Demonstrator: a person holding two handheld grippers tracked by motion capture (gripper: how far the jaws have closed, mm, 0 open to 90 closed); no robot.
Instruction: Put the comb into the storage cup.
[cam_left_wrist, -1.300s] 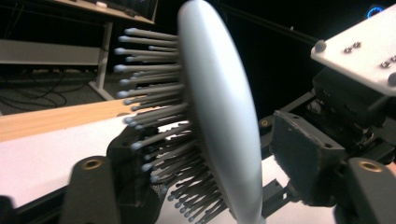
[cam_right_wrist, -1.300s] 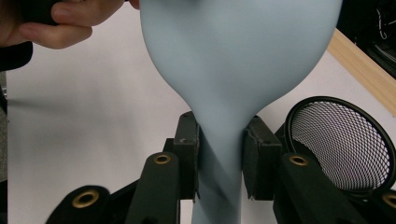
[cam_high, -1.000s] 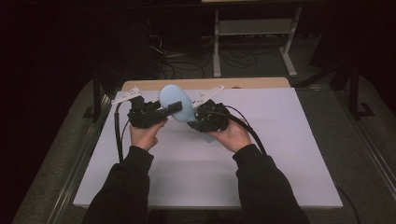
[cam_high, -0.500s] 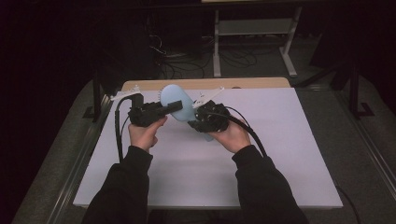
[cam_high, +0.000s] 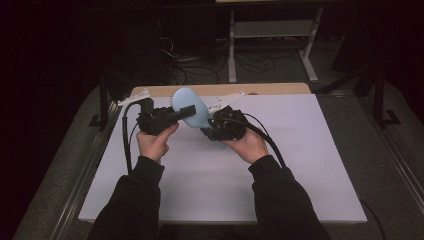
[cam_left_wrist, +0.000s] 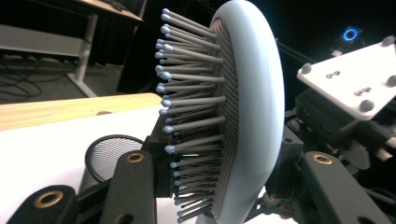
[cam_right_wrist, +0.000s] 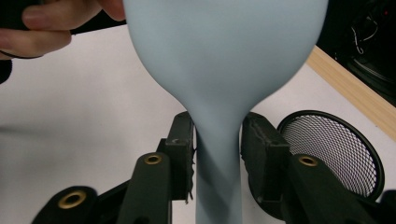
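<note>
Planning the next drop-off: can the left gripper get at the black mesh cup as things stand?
Probably not yet: the left gripper is shut on the hairbrush head, which stands between it and the mesh cup just beyond on the table.

Seen from above, the white worktop (cam_high: 300, 175) lies bare from three o'clock round through six to nine o'clock of the two hands, so a hand could sweep there freely. At the centre, the pale blue hairbrush (cam_high: 192, 111) stands raised between the left gripper (cam_high: 186, 109) and the right gripper (cam_high: 207, 131), closing the gap between them. Just behind, toward twelve o'clock, a black mesh cup (cam_right_wrist: 332, 148) stands on the worktop near its wooden far edge (cam_high: 270, 89).
</note>
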